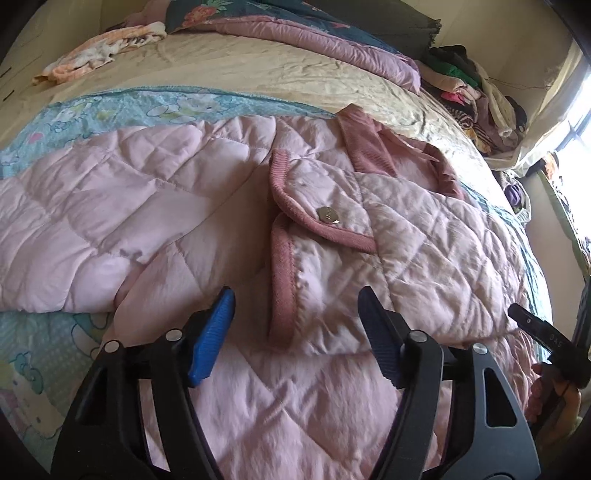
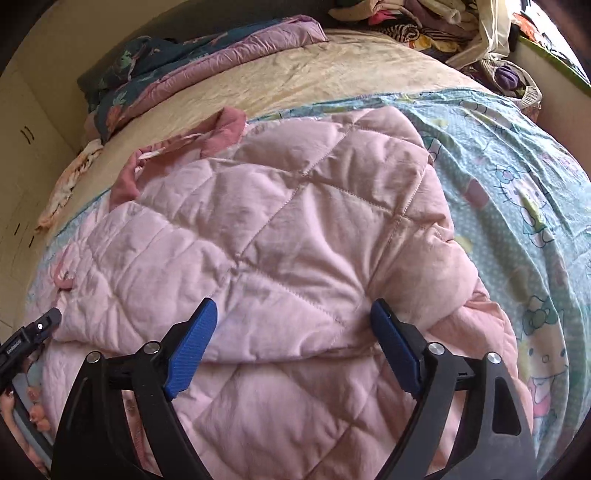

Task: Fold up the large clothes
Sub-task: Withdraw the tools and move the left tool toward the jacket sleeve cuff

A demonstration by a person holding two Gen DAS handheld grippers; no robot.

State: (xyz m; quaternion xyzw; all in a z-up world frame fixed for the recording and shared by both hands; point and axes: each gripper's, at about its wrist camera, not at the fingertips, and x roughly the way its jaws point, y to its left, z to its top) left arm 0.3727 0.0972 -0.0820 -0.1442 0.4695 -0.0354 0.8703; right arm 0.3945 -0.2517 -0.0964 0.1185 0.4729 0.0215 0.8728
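Now over a pink quilted jacket [image 1: 207,192] spread on a bed [image 1: 236,66], lying on a light blue cartoon-print sheet [image 2: 517,155].

Left tool [image 1: 295,332]: blue pads spread wide, nothing between them but jacket fabric below; no grip. Hovering at the near side of the jacket, just short of a flap pocket [image 1: 321,206] edged in darker pink ribbing, metal snap [image 1: 328,215] on the flap. Darker pink collar [image 1: 360,144] beyond the pocket, at the far edge. A folded-over layer of jacket reaching away to the left.

Right tool [image 2: 295,343]: pads likewise wide apart, holding nothing. Poised over a folded panel of the jacket, whose near edge runs across just between the pads. Collar [image 2: 229,125] far and left in this view; sheet bare to the right of the jacket.

Each tool's tip visible at the edge of the other's view: right tool at the right margin of the left wrist view, left tool at the left margin of the right wrist view, near the jacket's near edge.

Far side of bed: cream sheet, rumpled purple and floral quilt [image 1: 314,33], heap of mixed clothes [image 1: 469,85] in the far right corner.
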